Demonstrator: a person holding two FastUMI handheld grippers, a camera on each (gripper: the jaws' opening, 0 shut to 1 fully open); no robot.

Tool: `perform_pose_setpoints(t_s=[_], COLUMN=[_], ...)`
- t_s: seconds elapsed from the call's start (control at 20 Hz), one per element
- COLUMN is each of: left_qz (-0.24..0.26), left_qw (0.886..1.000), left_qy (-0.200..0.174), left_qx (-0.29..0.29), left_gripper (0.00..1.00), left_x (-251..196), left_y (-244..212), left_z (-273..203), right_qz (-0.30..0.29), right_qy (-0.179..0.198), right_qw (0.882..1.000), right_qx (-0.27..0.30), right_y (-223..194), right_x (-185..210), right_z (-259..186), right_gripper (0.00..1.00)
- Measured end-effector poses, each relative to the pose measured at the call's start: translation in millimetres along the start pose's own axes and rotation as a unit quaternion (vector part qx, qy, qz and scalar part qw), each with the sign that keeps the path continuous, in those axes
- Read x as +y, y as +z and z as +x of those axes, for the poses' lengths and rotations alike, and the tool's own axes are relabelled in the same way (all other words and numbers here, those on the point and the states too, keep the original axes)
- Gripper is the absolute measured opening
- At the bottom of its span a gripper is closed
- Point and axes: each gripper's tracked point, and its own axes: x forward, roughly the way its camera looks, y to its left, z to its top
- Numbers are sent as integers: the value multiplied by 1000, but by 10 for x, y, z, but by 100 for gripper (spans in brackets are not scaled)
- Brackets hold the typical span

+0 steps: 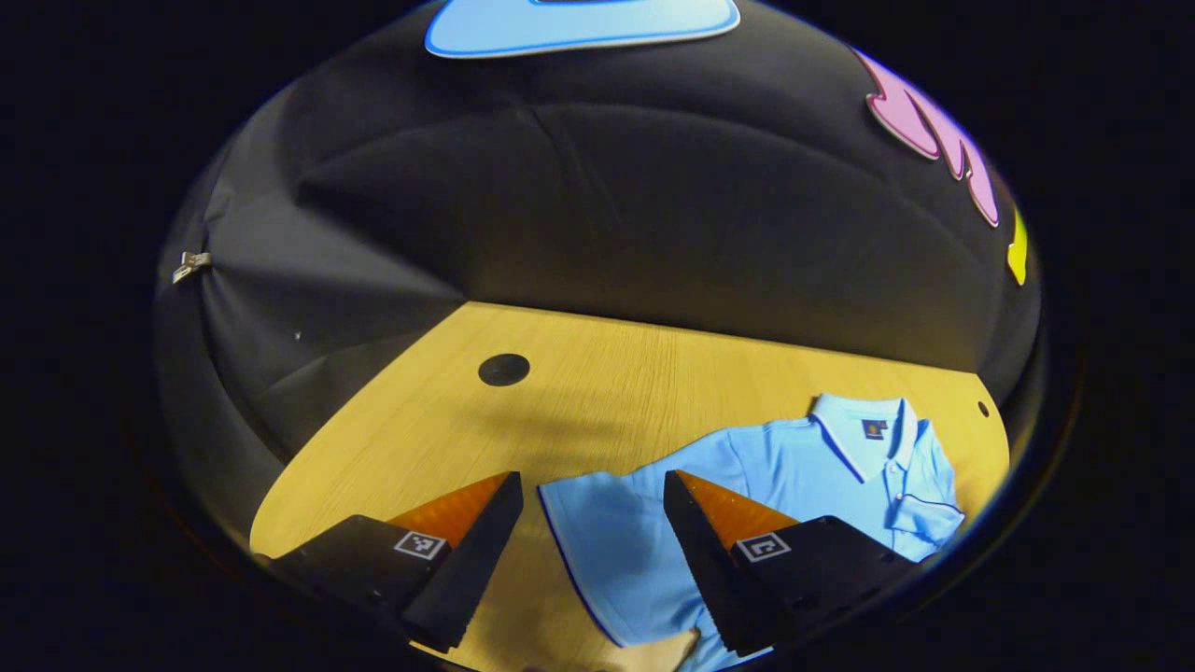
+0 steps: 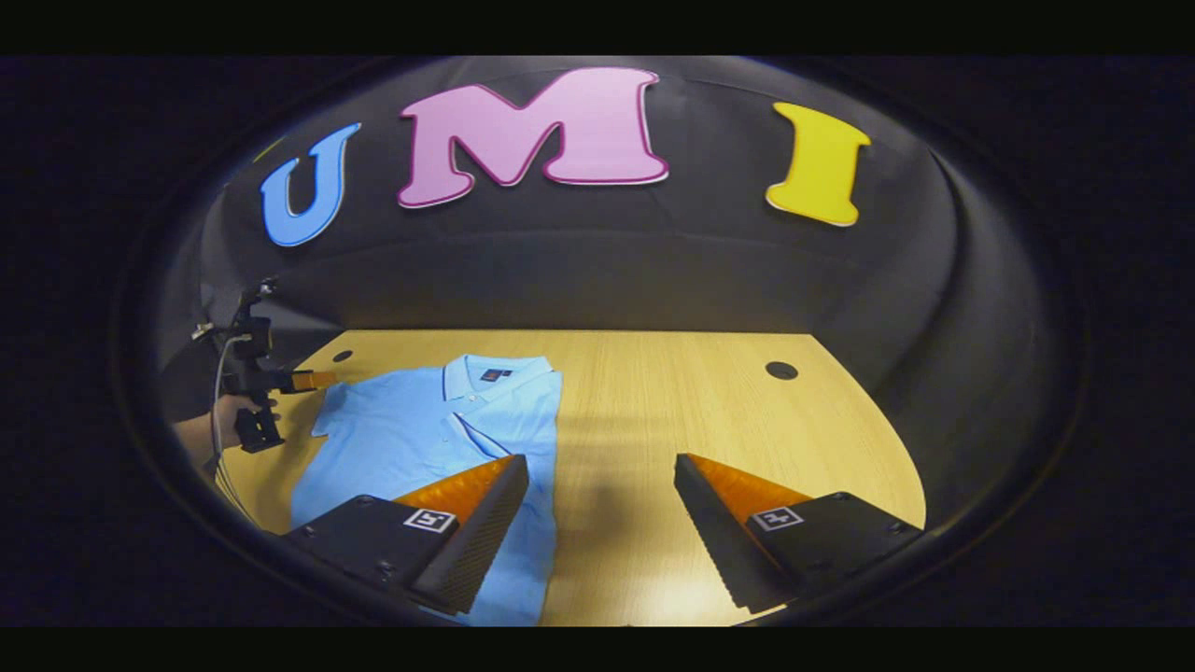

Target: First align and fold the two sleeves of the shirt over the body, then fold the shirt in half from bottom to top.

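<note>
A light blue polo shirt lies flat on the wooden table, collar toward the back wall. One sleeve is spread out sideways, and my left gripper hovers open just above it, a finger on each side of its edge. The other sleeve is folded over the body. In the right gripper view the shirt has a straight folded edge on its right side. My right gripper is open over bare table beside that edge, holding nothing. The left gripper shows at the far left in a hand.
A round cable hole sits in the table behind the left gripper and a smaller hole lies near the collar. Another round hole is at the back right in the right gripper view. Black cloth walls close the table's back and sides.
</note>
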Motion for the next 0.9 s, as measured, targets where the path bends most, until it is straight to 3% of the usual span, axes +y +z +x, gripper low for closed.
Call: perform_pose_setpoints(t_s=[0.2,0.3,0.5,0.6,0.7,0.75,0.9], left_qz=[25,11,26,26,29,30,43], left_qw=[999,999,999,999,999,999,999], left_qy=[22,9,-14,-23,-24,-22,-14], left_qx=[32,31,36,34,30,27,29], left_gripper=[97,98,81,47,19,10,7], left_x=[78,26,-83,-190,-234,-238,-256], left_y=[-213,-192,-219,-218,-190,-184,-179], left_z=[207,224,252,264,270,275,242], right_qz=[4,11,30,32,34,36,35], right_qy=[-10,-9,-4,-4,-2,0,1], right_qw=[1000,1000,999,999,999,999,999], right_qx=[6,10,13,16,19,20,25], right_y=[-146,-190,-238,-282,-322,-343,-404], right_x=[-172,-201,-236,-250,-257,-260,-282], right_z=[6,20,42,54,62,55,52], right_gripper=[94,98,99,94,99,99,94])
